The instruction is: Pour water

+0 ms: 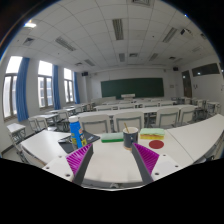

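A blue bottle (75, 131) with an orange cap stands on the white table (112, 162), just beyond my left finger. A dark cup (130, 136) stands upright ahead of the fingers, a little right of the middle. My gripper (113, 148) is open and empty, held low over the table, with nothing between the magenta pads (82, 158). Both bottle and cup are a short way ahead of the fingertips.
A flat green thing (112, 138) lies between bottle and cup. A red disc (156, 144) and a yellow-green thing (152, 132) lie right of the cup. Rows of classroom desks and chairs (128, 118) stand behind, with a green chalkboard (131, 87) on the far wall.
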Demonstrator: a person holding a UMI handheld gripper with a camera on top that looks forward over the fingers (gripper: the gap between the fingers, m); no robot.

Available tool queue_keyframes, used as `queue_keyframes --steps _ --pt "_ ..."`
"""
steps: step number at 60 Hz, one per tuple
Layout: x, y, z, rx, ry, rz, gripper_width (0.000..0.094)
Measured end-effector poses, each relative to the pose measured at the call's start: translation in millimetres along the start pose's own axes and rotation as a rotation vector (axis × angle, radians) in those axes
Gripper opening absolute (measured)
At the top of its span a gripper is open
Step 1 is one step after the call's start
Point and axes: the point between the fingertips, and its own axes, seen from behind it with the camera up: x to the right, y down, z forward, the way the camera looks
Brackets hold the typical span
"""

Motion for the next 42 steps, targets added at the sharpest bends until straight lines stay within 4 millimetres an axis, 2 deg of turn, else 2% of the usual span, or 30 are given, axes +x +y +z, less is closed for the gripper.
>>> queue_keyframes --steps 8,9,11,12,18,19,21,22,26,27,28,29,30,35,36,37,42 --pt "-15.7 1.9 5.8 -0.001 -0.044 -0.021 0.0834" --pt "-36.6 2.3 10.4 -0.002 -0.046 -0.022 0.0832" --pt "-43.3 3.6 15.0 -0.004 -0.062 -0.024 0.0834" --pt "-28.7 4.4 15.5 -0.005 -0.076 -0.024 0.0832" --pt "-62.3 12.1 46.5 -0.021 -0.123 -0.022 0.0834" --pt "-60.4 15.8 44.8 -0.024 -0.129 -0.020 0.0833" --pt "-76.9 17.9 61.4 -0.033 -0.132 -0.018 0.0835" --pt "-103.8 20.8 72.0 -0.037 -0.125 -0.017 0.0834" --pt "-122.2 25.8 98.5 -0.048 -0.130 -0.023 0.0836" --pt "-106.8 25.8 102.2 -0.049 -0.138 -0.024 0.0836" --pt "-108.3 28.3 105.4 -0.048 -0.141 -0.028 0.0836" --pt "-133.1 30.4 116.0 -0.047 -0.136 -0.032 0.0834" --pt "-137.0 31.9 122.1 -0.048 -0.136 -0.037 0.0834" --pt "-152.5 35.7 151.0 -0.043 -0.132 -0.067 0.0835" --pt "-143.8 36.1 155.3 -0.041 -0.133 -0.075 0.0835" --pt "-156.9 38.3 162.3 -0.040 -0.121 -0.082 0.0835" --pt "-158.7 48.8 191.4 -0.061 -0.068 -0.114 0.0828"
